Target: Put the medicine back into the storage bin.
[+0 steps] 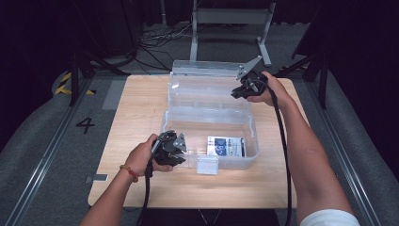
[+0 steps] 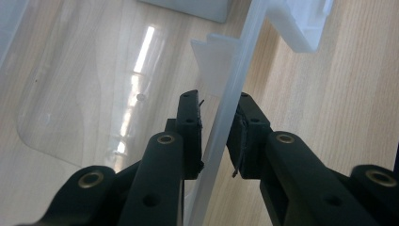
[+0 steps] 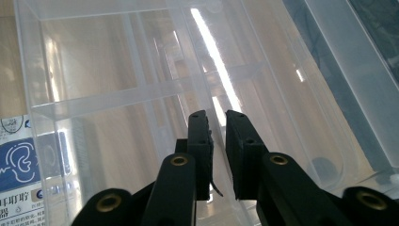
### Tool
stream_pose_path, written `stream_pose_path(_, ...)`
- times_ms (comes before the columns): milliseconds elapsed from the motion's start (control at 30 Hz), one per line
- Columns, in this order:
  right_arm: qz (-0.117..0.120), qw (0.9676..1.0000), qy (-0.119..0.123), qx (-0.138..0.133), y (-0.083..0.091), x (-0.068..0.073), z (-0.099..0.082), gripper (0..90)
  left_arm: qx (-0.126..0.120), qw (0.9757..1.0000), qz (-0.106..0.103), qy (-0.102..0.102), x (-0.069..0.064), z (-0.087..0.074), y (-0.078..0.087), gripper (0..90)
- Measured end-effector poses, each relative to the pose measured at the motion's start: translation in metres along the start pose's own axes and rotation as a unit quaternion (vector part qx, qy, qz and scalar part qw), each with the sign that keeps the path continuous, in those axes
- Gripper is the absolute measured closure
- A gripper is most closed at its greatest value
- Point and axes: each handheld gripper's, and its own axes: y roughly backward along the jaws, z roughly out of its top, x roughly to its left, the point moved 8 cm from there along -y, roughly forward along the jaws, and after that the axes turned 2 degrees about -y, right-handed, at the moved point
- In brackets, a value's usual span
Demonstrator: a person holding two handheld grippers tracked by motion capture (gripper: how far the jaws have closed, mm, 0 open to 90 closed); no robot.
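A clear plastic box (image 1: pixel 254 143) stands on the wooden table (image 1: pixel 141 103) with its lid (image 1: pixel 202 89) swung back and open. A blue and white packet (image 1: pixel 226 146) lies inside at the right. My left gripper (image 1: pixel 181 153) is at the box's front left corner. In the left gripper view the gripper (image 2: pixel 219 122) is shut astride the thin front wall (image 2: pixel 244 56). My right gripper (image 1: pixel 236 92) holds the lid's right edge. In the right gripper view the gripper (image 3: pixel 217 136) is shut on a thin clear edge of the lid (image 3: pixel 117 70), with the packet (image 3: pixel 19 165) at the lower left.
A white latch (image 1: pixel 207 165) hangs from the middle of the box's front wall. Behind the table stands a metal frame (image 1: pixel 230 19) with cables on the floor. Bare wood lies to the left of the box and along the table's front edge.
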Motion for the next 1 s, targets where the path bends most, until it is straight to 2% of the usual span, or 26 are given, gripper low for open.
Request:
stream_pose_path(167,0.010,0.9999,0.009,0.001,0.001,0.001,0.002,83.8,0.037,0.9992,0.010,-0.010,-0.003,0.004,-0.002,75.7)
stream_pose_path(233,0.015,0.9998,0.012,0.005,0.002,0.002,0.003,84.5,0.044,0.9988,0.016,-0.016,-0.003,0.005,-0.003,75.4)
stream_pose_path(300,0.018,0.9996,0.018,0.012,0.002,0.002,0.004,84.8,0.034,0.9991,0.021,-0.017,-0.003,0.007,-0.004,74.8)
stream_pose_path(367,0.015,0.9996,0.018,0.017,0.001,0.002,0.005,85.4,0.026,0.9994,0.021,-0.008,-0.004,0.007,-0.004,74.7)
stream_pose_path(533,0.024,0.9994,0.022,0.009,0.005,0.005,0.005,87.3,0.000,0.9998,0.022,-0.001,-0.005,0.012,-0.007,73.3)
stream_pose_path(600,0.028,0.9992,0.027,0.009,0.008,0.008,0.006,88.0,0.013,0.9995,0.028,-0.010,-0.005,0.014,-0.009,72.4)
stream_pose_path(667,0.023,0.9991,0.030,0.020,0.010,0.008,0.004,88.0,0.013,0.9996,0.023,-0.006,-0.005,0.014,-0.009,72.3)
stream_pose_path(767,0.028,0.9989,0.031,0.019,0.012,0.009,0.001,88.6,0.010,0.9998,0.019,-0.001,-0.005,0.014,-0.009,71.7)
stream_pose_path(900,0.025,0.9992,0.029,0.011,0.015,0.011,0.000,88.9,0.005,0.9997,0.018,0.013,-0.005,0.016,-0.011,70.2)
stream_pose_path(1000,0.023,0.9993,0.027,0.005,0.017,0.013,-0.001,89.3,-0.016,0.9994,0.017,0.027,-0.007,0.018,-0.012,69.0)
